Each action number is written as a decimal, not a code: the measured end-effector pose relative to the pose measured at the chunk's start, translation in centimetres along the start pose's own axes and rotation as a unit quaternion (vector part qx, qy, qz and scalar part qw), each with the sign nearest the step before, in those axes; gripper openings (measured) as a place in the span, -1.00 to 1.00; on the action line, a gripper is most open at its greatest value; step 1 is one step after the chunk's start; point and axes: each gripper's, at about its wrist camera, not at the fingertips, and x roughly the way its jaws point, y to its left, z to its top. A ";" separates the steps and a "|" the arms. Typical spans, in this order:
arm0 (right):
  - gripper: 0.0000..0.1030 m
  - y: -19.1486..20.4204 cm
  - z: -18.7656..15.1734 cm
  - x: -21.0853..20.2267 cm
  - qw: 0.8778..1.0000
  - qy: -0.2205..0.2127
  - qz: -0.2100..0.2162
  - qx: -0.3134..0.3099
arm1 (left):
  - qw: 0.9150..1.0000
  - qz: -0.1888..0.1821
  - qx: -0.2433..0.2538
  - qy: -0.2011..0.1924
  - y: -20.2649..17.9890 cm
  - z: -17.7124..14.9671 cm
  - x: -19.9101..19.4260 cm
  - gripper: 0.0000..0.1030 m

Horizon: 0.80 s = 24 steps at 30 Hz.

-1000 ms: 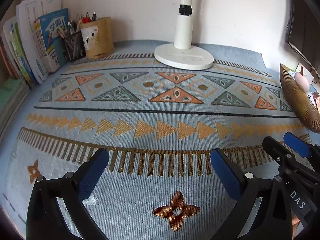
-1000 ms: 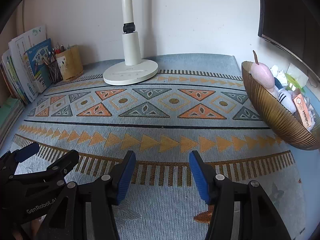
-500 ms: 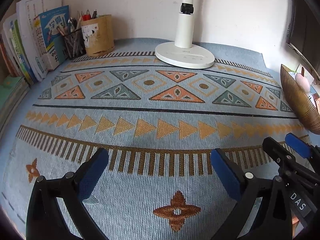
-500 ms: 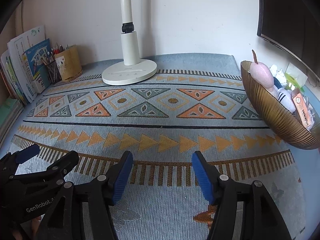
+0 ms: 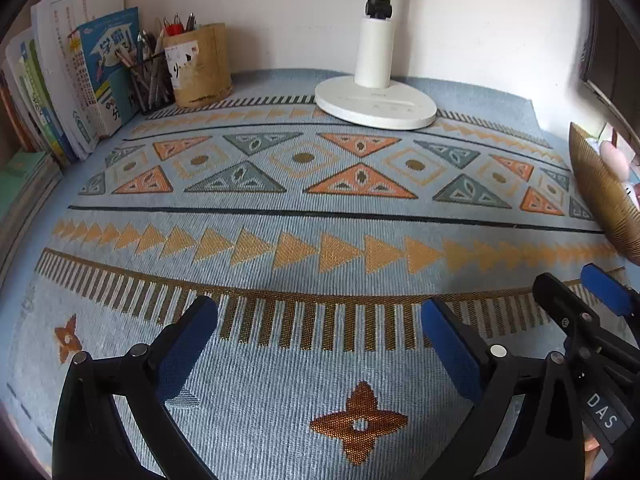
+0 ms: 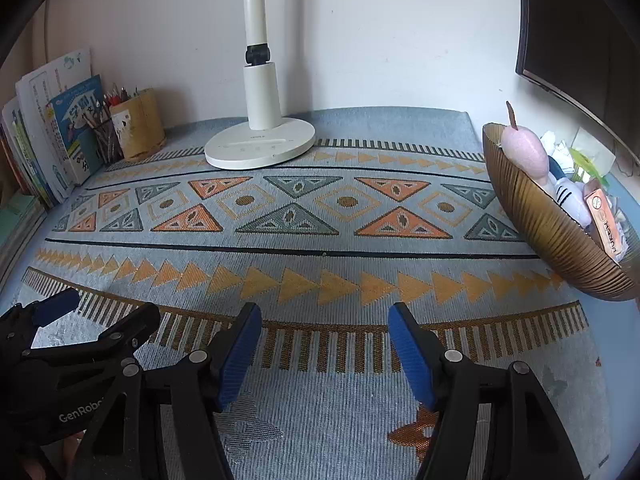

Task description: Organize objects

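Note:
A patterned blue mat (image 5: 320, 216) (image 6: 320, 252) covers the desk. My left gripper (image 5: 320, 312) hangs open over its near part with nothing between the blue pads. My right gripper (image 6: 325, 318) hovers beside it, its jaws opening and empty. Each gripper shows in the other's view: the right gripper (image 5: 580, 292) at the lower right, the left gripper (image 6: 100, 312) at the lower left. A brown ribbed bowl (image 6: 544, 224) (image 5: 600, 196) at the right holds a pink plush toy (image 6: 524, 152), a white striped toy (image 6: 568, 196) and a small box (image 6: 604, 220).
A white lamp base (image 5: 376, 104) (image 6: 260, 146) with its post stands at the back middle. A wooden pen cup (image 5: 198, 66) (image 6: 138, 130) and a mesh pencil holder (image 5: 150, 80) sit back left, next to upright books (image 5: 76, 88) (image 6: 56, 132). A dark monitor (image 6: 580, 32) hangs upper right.
The right gripper's jaws have spread wider. The left gripper has stayed open, and both hands have kept their place.

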 end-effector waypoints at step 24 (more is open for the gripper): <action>1.00 -0.8 -0.7 2.5 0.998 0.070 -0.008 -0.001 | 0.999 0.019 -0.030 0.021 1.0 0.3 1.0 1.00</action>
